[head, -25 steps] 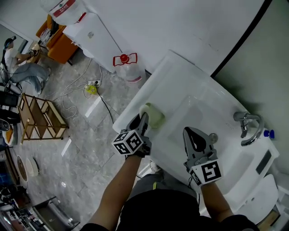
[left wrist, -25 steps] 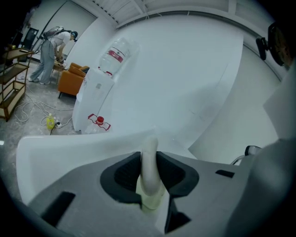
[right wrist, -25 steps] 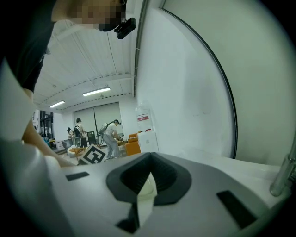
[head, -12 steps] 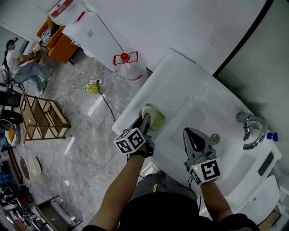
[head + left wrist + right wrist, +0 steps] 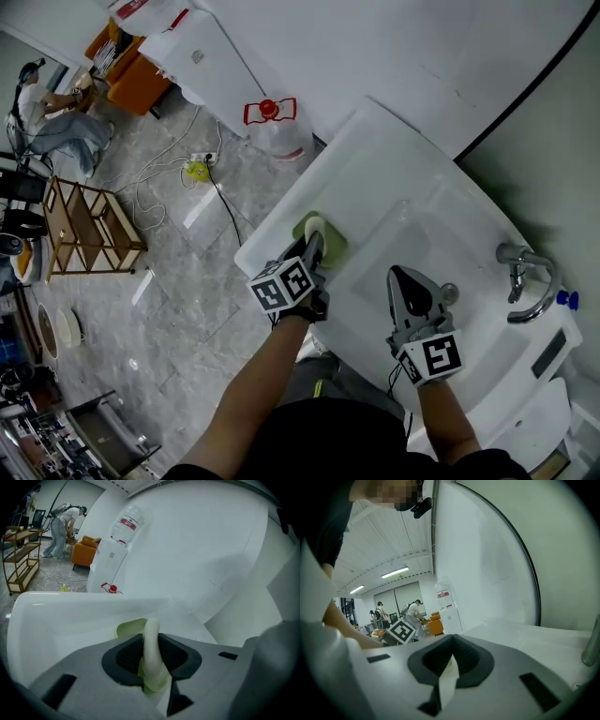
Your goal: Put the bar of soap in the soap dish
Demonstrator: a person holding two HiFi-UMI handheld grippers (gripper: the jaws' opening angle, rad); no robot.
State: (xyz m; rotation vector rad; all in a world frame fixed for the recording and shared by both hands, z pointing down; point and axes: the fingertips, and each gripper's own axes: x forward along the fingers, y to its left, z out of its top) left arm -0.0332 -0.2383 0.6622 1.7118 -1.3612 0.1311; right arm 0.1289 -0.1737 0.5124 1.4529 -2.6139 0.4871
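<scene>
A pale soap (image 5: pixel 151 651) stands on its thin edge, pinched between the pads of the left gripper (image 5: pixel 307 248), whose jaws are only a soap's thickness apart; its long axis runs out along the jaws, and its far end pokes past the tips. A green dish (image 5: pixel 336 248) sits on the near left corner of the white sink (image 5: pixel 412 178), just under and beyond that far end; whether soap and dish touch, I cannot tell. The left forearm reaches forward with the gripper tipped down at the dish, so this hand is plainly the nearer. The right gripper (image 5: pixel 400 276) has its jaws together and holds nothing; it hangs over the basin, well apart from the dish. The coming move looks like a short lowering, then a release.
</scene>
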